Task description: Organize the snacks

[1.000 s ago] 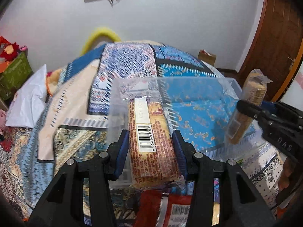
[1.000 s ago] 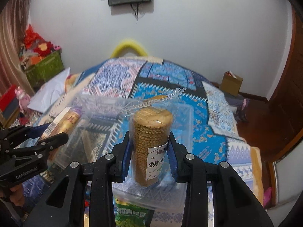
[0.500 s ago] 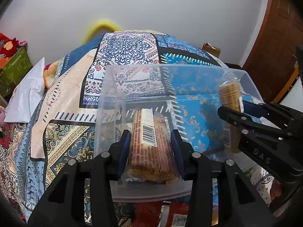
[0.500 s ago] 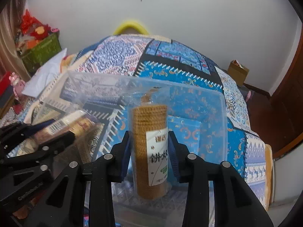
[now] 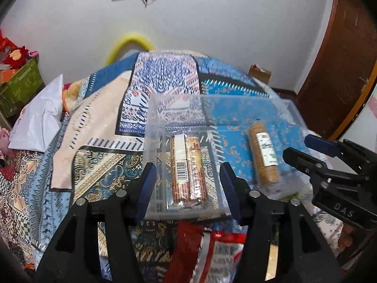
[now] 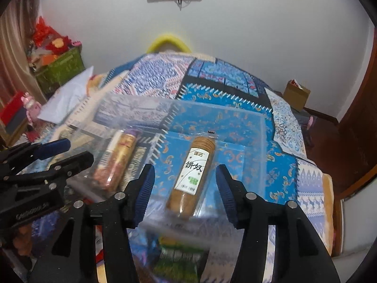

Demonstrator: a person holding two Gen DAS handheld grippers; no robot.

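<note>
A clear plastic bin (image 5: 150,146) sits on the patterned bedspread. Inside it lie a brown barcode biscuit pack (image 5: 187,169) at the left and a round cracker roll (image 5: 264,155) with a white label at the right. My left gripper (image 5: 187,184) is open and empty, just above the near rim, over the biscuit pack. My right gripper (image 6: 185,186) is open and empty over the cracker roll (image 6: 192,176). The biscuit pack (image 6: 117,158) and the bin's far wall (image 6: 212,115) also show in the right wrist view. The right gripper (image 5: 313,151) shows at the right of the left wrist view, the left gripper (image 6: 63,153) at the left of the right wrist view.
A red snack bag (image 5: 207,254) lies on the bed in front of the bin; a green snack bag (image 6: 179,259) lies beside it. White pillow (image 5: 40,118) and green crate (image 5: 21,82) at the left. Cardboard box (image 6: 295,94) and wooden door (image 5: 341,59) at the right.
Both grippers have opened and let go of their packs, which now lie flat in the bin. Both grippers have pulled back and up from the bin.
</note>
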